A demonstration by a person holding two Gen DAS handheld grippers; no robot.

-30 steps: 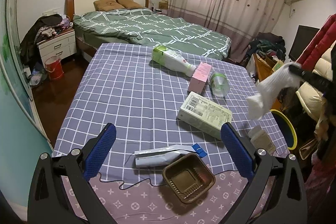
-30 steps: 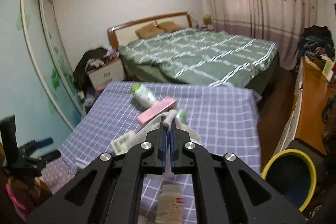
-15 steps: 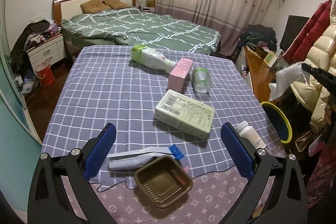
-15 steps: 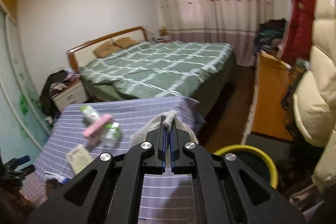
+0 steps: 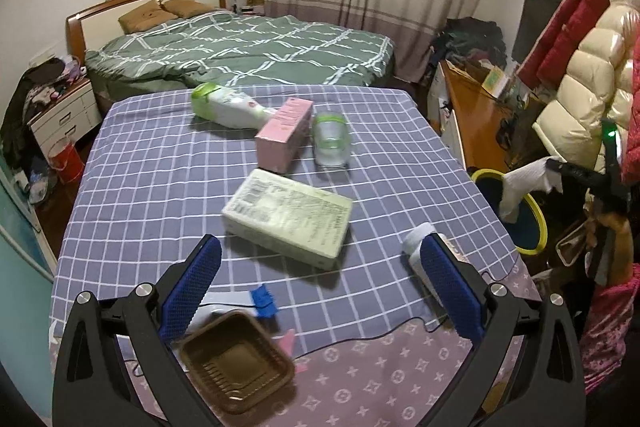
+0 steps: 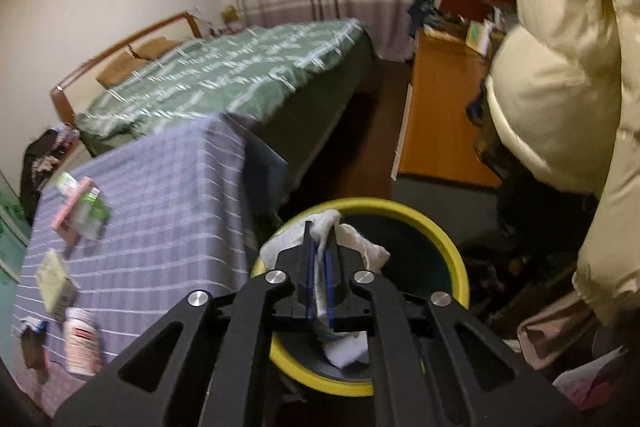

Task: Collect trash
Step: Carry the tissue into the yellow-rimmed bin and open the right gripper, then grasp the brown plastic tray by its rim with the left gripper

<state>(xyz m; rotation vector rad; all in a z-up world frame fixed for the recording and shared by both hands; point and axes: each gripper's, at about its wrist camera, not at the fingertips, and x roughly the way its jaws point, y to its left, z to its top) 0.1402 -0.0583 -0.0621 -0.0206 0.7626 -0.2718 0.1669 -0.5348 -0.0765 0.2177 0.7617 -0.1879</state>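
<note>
Left wrist view: the left tongs (image 5: 320, 291) were held wide apart and empty above the bench (image 5: 160, 163), where a pale green box (image 5: 288, 219) and a brown tray (image 5: 236, 359) lay.

Right wrist view: the right tongs (image 6: 319, 267) had just been opening slightly, a white tissue (image 6: 352, 243) still between them, over the yellow-rimmed bin (image 6: 448, 251).

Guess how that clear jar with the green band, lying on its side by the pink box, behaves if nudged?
The jar is round and on its side, so it probably rolls. It looks empty, so likely light. The pink box beside it may block rolling that way.
</note>
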